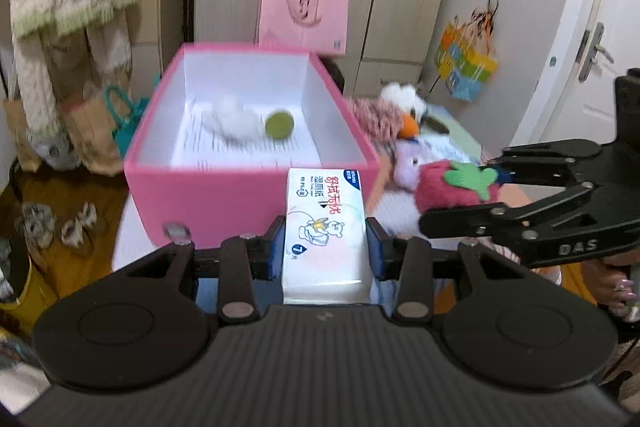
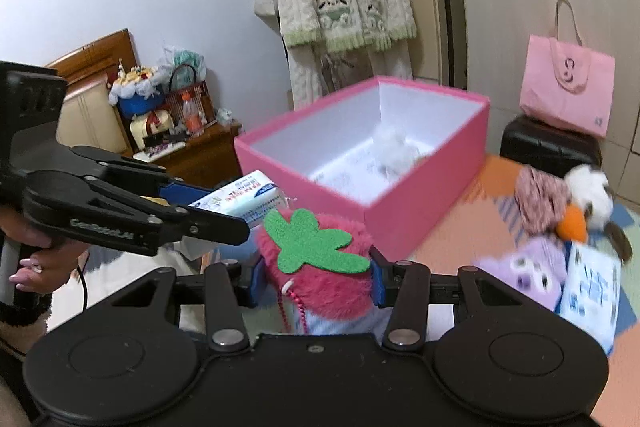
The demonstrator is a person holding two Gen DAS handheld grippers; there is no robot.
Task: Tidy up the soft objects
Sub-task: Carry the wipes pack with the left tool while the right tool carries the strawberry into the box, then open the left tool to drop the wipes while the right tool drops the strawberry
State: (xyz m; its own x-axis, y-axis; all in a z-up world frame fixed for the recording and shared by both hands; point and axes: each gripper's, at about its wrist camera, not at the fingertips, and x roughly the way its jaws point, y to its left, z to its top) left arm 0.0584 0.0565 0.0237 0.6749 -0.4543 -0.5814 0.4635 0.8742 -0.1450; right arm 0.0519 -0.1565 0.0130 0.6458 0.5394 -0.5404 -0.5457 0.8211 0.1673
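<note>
Tissue pack (image 1: pixel 325 223) between left fingers (image 1: pixel 276 251)

Open-topped pink cardboard box (image 1: pixel 208 195) offered free room inside beside a white fluffy toy (image 1: pixel 232 121) and green ball (image 1: pixel 279 125); its near wall barred level entry.

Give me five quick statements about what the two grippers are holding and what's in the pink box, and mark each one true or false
1. The left gripper is clamped on a wet wipes pack. True.
2. The right gripper holds a green ball. False: it grips a plush strawberry; the green ball lies in the pink box.
3. The pink box has its lid on. False: it is open at the top.
4. A white fluffy thing lies in the box beside the ball. True.
5. The purple plush is inside the box. False: it lies outside, to its right.
</note>
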